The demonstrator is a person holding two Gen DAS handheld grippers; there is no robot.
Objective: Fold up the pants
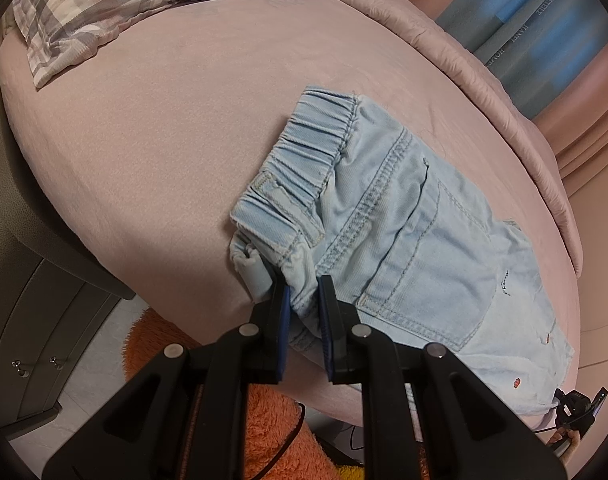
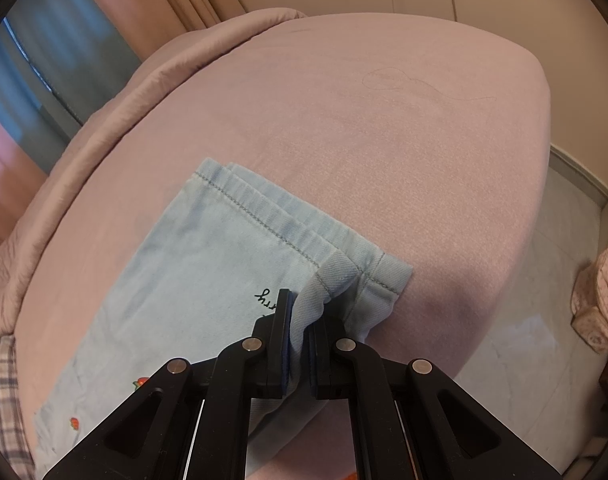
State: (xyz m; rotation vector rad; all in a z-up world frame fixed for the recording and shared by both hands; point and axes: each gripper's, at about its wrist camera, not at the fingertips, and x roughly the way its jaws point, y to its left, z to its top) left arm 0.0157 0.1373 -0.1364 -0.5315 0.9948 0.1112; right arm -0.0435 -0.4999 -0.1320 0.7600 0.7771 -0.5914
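Light blue denim pants (image 1: 415, 220) lie on a pink bed (image 1: 164, 140), folded lengthwise with the elastic waistband (image 1: 304, 152) on the left and a back pocket facing up. My left gripper (image 1: 304, 300) is shut on the bunched near corner of the waist end, close to the bed's front edge. In the right wrist view the stitched leg hems (image 2: 288, 216) of the pants (image 2: 192, 264) lie stacked on the bed (image 2: 383, 120). My right gripper (image 2: 304, 320) is shut on a pinched-up fold of hem fabric near the front edge. Small embroidered script and red motifs dot the legs.
A plaid pillow (image 1: 116, 8) lies at the far left of the bed, and a rolled pink duvet (image 1: 483, 80) runs along its far side. Below the near edge are an orange fluffy rug (image 1: 272, 432), a grey drawer unit (image 1: 36, 340) and tiled floor (image 2: 543, 300).
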